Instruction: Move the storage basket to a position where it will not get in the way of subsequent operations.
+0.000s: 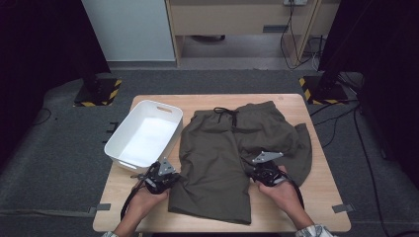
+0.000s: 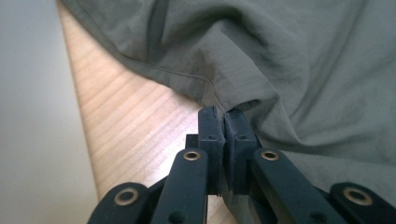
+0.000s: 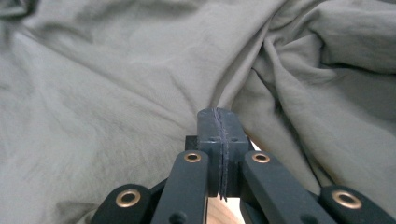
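Two grippers work olive shorts [image 1: 225, 158] spread flat on the desk [image 1: 316, 197], just right of a white tub [image 1: 143, 136]. Shorts' long axis runs near-to-far: waistband w/ black drawstring [image 1: 228, 116] at the far end, leg hems toward the person. Left gripper [image 1: 160, 178] sits at the left leg's outer edge, jaws clamped on the fabric hem. Right gripper [image 1: 267, 173] is at the right leg, which lies bunched; jaws pressed together w/ cloth pinched btw them

Soft even light, dark surroundings.
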Demonstrator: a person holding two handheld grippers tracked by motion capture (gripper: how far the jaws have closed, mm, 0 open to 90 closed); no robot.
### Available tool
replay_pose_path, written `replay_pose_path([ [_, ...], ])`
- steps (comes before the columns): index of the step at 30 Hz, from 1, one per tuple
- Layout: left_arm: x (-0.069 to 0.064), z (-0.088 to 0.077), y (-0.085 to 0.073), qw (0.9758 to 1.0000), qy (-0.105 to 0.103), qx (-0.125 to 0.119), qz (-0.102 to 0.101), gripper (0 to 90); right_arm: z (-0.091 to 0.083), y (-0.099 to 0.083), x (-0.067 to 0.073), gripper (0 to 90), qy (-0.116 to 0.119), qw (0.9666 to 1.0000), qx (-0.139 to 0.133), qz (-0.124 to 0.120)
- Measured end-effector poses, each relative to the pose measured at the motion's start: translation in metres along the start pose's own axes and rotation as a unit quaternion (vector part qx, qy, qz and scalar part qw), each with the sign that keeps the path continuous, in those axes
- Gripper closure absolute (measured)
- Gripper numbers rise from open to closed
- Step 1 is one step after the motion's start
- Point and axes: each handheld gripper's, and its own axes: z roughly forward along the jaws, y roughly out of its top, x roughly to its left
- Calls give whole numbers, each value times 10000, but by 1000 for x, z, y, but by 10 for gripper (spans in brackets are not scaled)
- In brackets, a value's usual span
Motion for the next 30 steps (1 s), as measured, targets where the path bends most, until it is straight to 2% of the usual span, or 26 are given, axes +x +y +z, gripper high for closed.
replay_pose_path([
  [2,0,1,0,10000,14,24,7,860,-4,0,-2,871,43,9999,-107,4],
  [3,0,1,0,10000,54,38,15,862,-6,0,-3,827,46,9998,-173,4],
  [6,3,-2,-2,9998,200,47,-35,867,-12,-1,-11,713,-123,9995,-298,-9],
  [10,5,-5,-5,9992,341,189,-88,868,-14,-4,-22,581,-479,9984,-276,-70],
  [12,5,-5,-6,9987,438,252,-60,865,-12,-7,-28,528,-554,9982,-228,-77],
  [15,3,-7,-4,9992,393,75,-91,842,-9,-13,-36,457,-670,9976,-160,-81],
  [17,1,-10,-2,9989,432,-129,-131,766,-7,-15,-41,464,-746,9971,-127,-53],
  [19,0,-16,1,9980,417,-435,-176,709,-5,-17,-45,521,-747,9972,-104,10],
  [21,-2,-21,5,9960,377,-771,-256,645,-4,-19,-48,608,-726,9973,-37,46],
  [23,-3,-22,8,9939,347,-998,-308,598,-2,-20,-49,718,-731,9973,65,36],
  [27,-3,-23,10,9923,366,-1093,-449,557,0,-19,-48,862,-716,9973,133,79],
  [30,-1,-24,10,9914,348,-1143,-541,551,0,-17,-44,890,-585,9979,227,142],
])
